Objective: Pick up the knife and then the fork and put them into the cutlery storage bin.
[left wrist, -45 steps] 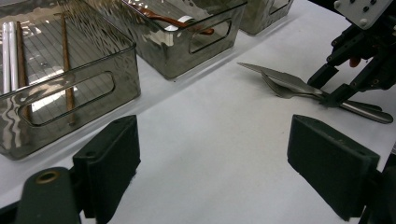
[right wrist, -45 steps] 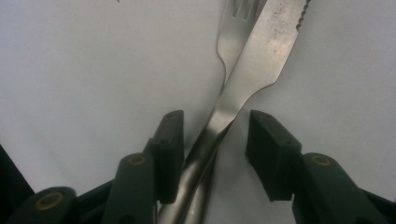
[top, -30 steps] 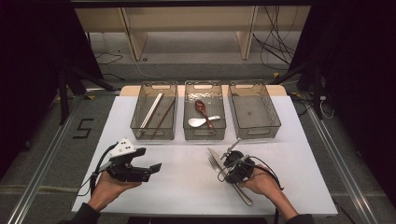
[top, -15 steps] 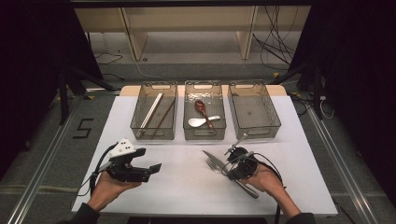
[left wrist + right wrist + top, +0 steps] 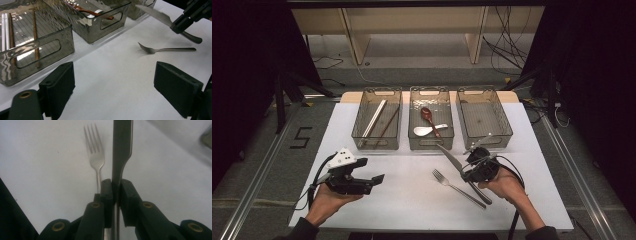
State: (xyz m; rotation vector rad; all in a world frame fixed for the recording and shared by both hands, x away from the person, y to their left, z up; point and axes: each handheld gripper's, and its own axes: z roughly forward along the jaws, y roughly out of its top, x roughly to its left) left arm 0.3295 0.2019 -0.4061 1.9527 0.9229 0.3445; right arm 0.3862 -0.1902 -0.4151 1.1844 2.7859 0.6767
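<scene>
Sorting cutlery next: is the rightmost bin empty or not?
Empty: the rightmost bin shows a bare floor in the high view; the knife is outside it.

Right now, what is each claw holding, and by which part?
The right claw grips the silver table knife where blade meets handle. The left claw stands open, holding nothing.

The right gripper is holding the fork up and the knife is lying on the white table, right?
Not quite. They are swapped: the right gripper is shut on the knife, its fingers clamped on it in the right gripper view. The fork lies flat on the white table, as the high view shows.
</scene>
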